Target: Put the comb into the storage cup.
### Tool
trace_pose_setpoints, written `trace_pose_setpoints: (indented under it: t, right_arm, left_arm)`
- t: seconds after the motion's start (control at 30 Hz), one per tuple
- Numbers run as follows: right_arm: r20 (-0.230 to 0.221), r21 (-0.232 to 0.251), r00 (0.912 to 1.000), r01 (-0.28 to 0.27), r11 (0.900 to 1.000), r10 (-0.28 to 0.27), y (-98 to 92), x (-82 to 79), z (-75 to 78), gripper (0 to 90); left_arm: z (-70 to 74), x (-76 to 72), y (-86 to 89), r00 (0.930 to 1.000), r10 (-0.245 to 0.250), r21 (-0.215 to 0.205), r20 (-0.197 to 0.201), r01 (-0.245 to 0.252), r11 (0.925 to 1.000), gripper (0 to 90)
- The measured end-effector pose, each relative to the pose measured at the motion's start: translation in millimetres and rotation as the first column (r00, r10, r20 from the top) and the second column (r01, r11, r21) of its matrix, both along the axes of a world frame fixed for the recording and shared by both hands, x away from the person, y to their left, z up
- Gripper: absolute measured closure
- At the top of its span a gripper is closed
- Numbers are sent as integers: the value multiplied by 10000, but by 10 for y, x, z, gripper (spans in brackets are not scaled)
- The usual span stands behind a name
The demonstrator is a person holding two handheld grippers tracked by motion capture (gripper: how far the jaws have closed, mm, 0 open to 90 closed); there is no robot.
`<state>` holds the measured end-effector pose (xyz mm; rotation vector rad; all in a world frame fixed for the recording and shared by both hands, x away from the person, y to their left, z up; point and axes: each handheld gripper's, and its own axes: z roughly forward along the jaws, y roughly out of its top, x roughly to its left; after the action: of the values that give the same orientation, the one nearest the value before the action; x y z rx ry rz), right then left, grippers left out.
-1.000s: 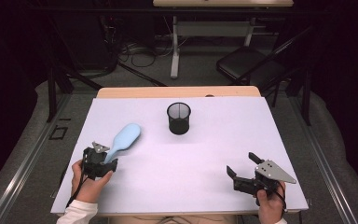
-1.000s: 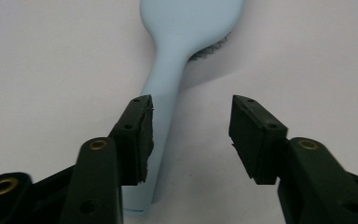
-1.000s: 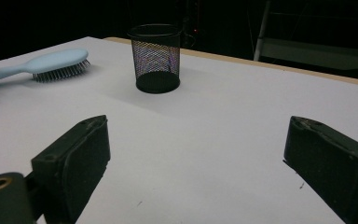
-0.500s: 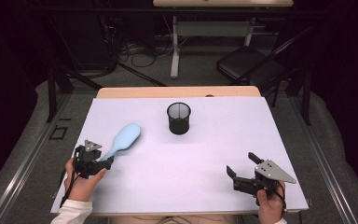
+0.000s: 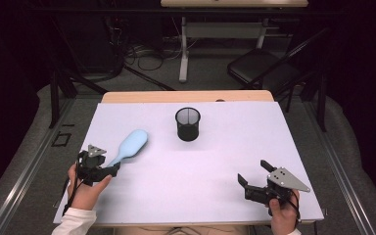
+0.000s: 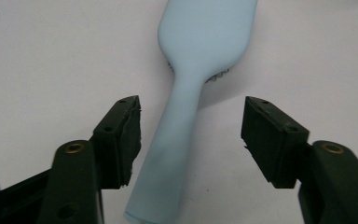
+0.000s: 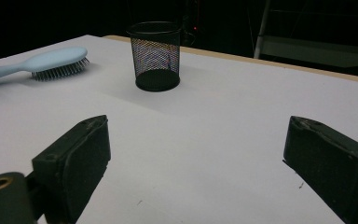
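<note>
Far left on the tabletop (image 5: 215,147), a person's left hand (image 5: 85,188) holds the left tool (image 5: 108,171). Its jaws have just been opening & now stand apart. The handle of the blue hairbrush (image 5: 129,146) lies between them, seen close in the left gripper view (image 6: 177,116). One pad (image 6: 128,135) sits just beside the handle, the other pad is a bit away, w/ white tabletop (image 6: 51,70) showing in the gap. So the tool isn't squeezing the brush. The brush lies flat on the left part of the tabletop, bristles down, handle end near the hand, fat end pointing away & a bit to the right. In the right gripper view the brush (image 7: 51,63) shows its bristles under the head.

Next, near the middle & toward the far side, a black mesh cup (image 5: 188,124) stands upright, well apart from the brush. Same cup (image 7: 156,56) shows in the right gripper view, to the right of the brush.

Far right, near the front edge, the right hand (image 5: 281,213) holds the right tool (image 5: 257,174). Its jaws are wide apart w/ nothing between them, just bare tabletop (image 7: 214,140). It's well away from brush & cup
</note>
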<state>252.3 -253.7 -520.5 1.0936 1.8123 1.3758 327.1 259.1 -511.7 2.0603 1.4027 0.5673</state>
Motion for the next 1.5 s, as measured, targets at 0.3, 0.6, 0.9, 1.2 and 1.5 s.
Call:
trace_pose_setpoints:
  t: [0.3, 0.6, 0.9, 1.2, 1.5]
  right_arm:
    - [-31, 34, 10000, 34, 10000, -34, -4, 4, -4, 68]
    - [-45, -7, 10000, 42, 10000, -42, 0, 8, -8, 68]
    - [-72, -5, 10000, 46, 10000, -46, 0, 10, -11, 68]
    - [-117, 58, 9999, 73, 10000, -73, -4, 15, -15, 69]
    - [-164, 37, 9998, 73, 10000, -73, -2, 18, -19, 69]
  left_arm:
    - [43, 70, 0, 9997, -198, -77, -141, 197, 9998, 145]
    - [114, 139, 3, 9988, -389, 6, -283, 389, 9992, 17]
    - [130, 218, 61, 9964, -383, -554, -751, 342, 9979, 5]
    - [112, 293, 130, 9945, -207, -268, -1023, 181, 9995, 5]
    - [91, 350, 140, 9904, -276, 159, -1352, 300, 9994, 5]
